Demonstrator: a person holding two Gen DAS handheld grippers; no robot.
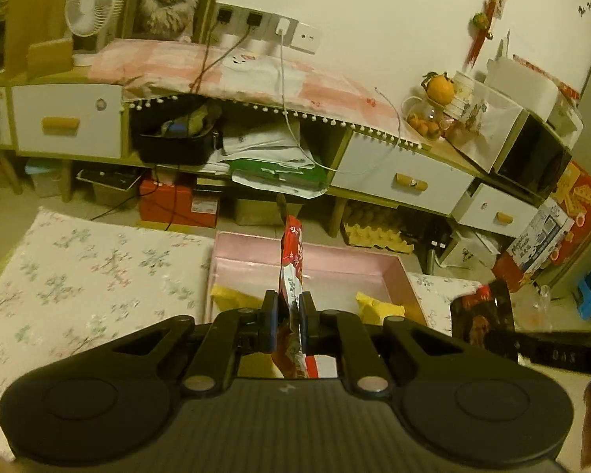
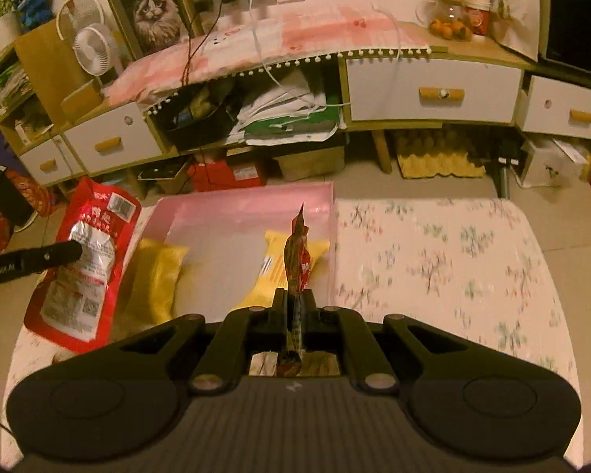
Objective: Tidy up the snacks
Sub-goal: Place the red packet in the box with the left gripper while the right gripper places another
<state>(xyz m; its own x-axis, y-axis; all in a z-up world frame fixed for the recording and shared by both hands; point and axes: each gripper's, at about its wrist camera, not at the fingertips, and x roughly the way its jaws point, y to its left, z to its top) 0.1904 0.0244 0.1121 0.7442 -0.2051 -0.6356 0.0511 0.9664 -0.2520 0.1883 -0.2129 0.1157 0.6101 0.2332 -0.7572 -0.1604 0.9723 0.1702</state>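
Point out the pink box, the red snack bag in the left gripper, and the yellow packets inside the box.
pink box (image 2: 256, 197): right wrist view, far wall.
red snack bag (image 2: 86, 260): right wrist view, printed face.
yellow packets (image 2: 157, 272): right wrist view, left packet's middle.

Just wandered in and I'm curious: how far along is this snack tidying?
Partway, it seems. Done: two yellow snack packets already lie in the shallow pink box. In hand: the left gripper has its jaws shut on a large red-and-silver snack pouch, and the right gripper is shut on a dark brown-and-red snack packet, both held above the box. Left: setting these two down inside it.
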